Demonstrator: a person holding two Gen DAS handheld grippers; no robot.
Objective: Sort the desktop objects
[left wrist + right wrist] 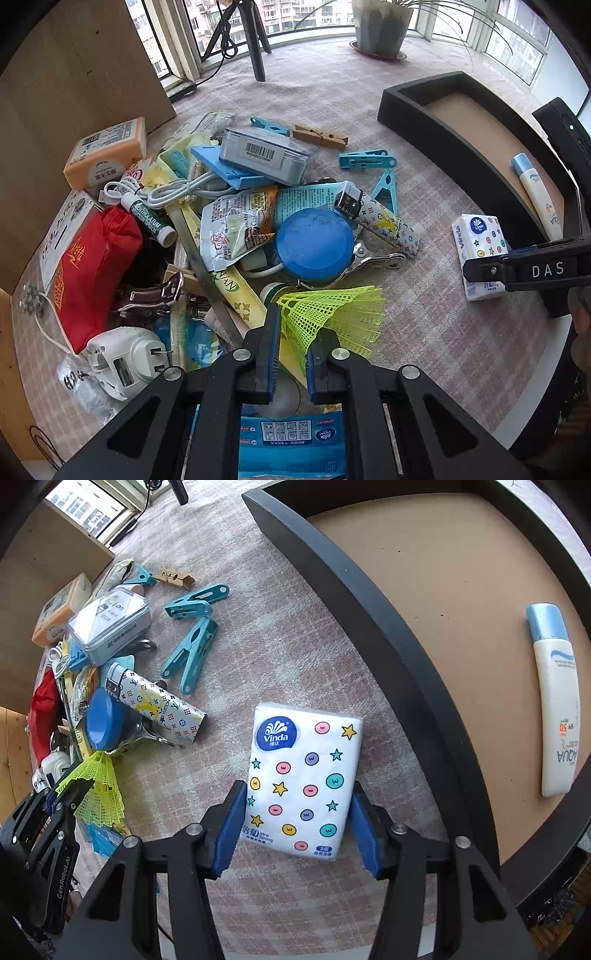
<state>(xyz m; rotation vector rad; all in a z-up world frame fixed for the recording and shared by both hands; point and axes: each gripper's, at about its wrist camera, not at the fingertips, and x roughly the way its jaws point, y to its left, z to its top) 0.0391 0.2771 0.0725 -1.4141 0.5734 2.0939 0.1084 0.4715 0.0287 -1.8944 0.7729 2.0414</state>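
**A:** What could go wrong here?

**B:** The right tongs (297,825) are spread wide around the tissue pack (304,779), which lies flat on the tabletop (295,590) just beside the tray; nothing is gripped yet. If they were closed off-centre, the soft pack could be squashed or slip out. The left tongs (291,354) are narrowed near the yellow shuttlecock (332,314) at the edge of the clutter pile; whether it is pinched cannot be told. Its flimsy mesh could be crushed, or neighbouring items dragged.

**A:** And the containers?

**B:** One black-rimmed tray (369,627) is seen. Only a sunscreen tube (556,701) is lying in it.
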